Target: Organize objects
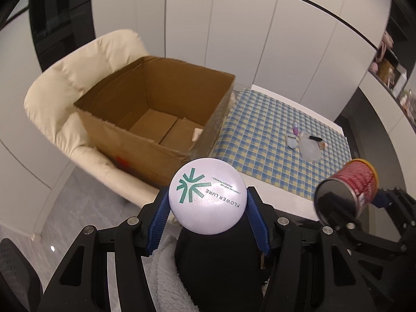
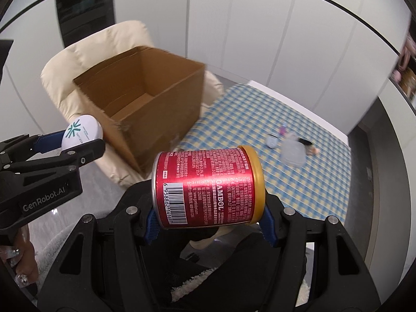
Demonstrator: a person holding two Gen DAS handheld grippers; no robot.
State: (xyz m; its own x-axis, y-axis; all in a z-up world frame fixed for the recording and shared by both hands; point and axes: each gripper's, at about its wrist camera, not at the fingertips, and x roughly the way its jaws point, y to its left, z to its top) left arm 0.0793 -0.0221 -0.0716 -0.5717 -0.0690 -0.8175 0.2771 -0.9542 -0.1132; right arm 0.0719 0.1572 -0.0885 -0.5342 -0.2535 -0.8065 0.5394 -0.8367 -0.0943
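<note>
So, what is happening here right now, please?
A person is tidying with two tools. The left hand-held gripper is shut on a white powder compact; the right hand-held gripper is shut on a red can lying sideways. Both hang before an open cardboard box on a cream armchair. Small items remain on the checked cloth.

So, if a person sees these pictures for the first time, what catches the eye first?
First, the red can, lying sideways in the right gripper, and the round white compact, clamped in the left gripper. Behind them, an open cardboard box sits on a cream armchair, beside the checked tablecloth.
</note>
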